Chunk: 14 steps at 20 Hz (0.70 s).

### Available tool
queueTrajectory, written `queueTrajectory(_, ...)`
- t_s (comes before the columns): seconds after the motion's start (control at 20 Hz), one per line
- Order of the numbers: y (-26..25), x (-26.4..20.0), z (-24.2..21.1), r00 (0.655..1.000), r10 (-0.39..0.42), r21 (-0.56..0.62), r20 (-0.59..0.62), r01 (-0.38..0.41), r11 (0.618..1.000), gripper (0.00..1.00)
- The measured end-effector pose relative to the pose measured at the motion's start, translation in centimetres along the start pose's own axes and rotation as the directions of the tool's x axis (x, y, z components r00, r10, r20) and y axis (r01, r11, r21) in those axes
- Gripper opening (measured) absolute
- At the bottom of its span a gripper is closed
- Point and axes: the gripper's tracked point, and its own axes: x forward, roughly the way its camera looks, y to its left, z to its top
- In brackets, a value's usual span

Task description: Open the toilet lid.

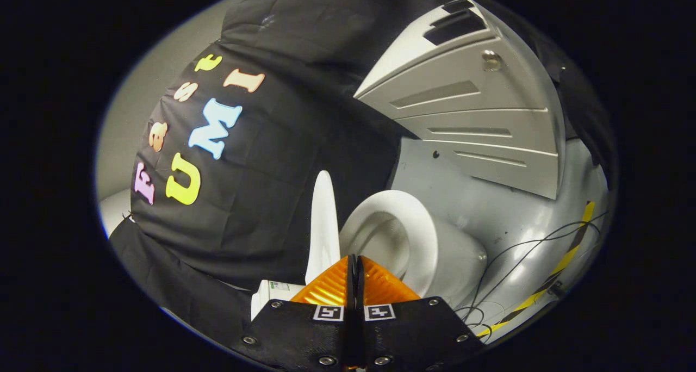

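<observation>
The view is rolled sideways. A white toilet (435,252) stands on the grey floor, just beyond my fingers. Its lid (323,225) is raised, seen edge-on and standing away from the seat ring (405,219), so the bowl is exposed. My gripper (353,263) is shut, its two fingers pressed flat together with nothing between them. The fingertips sit just short of the lid's lower end and the seat, touching neither as far as I can tell.
A grey ridged panel (473,111) leans behind the toilet. Thin black cables (522,263) and a yellow-and-black striped tape (565,258) run over the floor (478,198) beside the bowl. The black cloth wall (261,198) rises behind the lid. A white box (272,293) lies near the fingers.
</observation>
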Motion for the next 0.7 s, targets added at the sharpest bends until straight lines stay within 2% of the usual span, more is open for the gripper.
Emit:
queueTrajectory(0.25,7.1,-1.8,-0.4,0.993,0.118,-0.113,-0.002,-0.118,0.987,0.0)
queueTrajectory(0.4,10.4,-2.6,-1.2,0.988,0.153,-0.2,0.006,-0.149,0.968,0.0)
queueTrajectory(0.55,13.6,-3.4,-2.3,0.98,0.201,-0.232,0.0,-0.196,0.953,0.0)
queueTrajectory(0.7,15.8,-3.8,-3.0,0.976,0.218,-0.322,-0.009,-0.21,0.923,0.0)
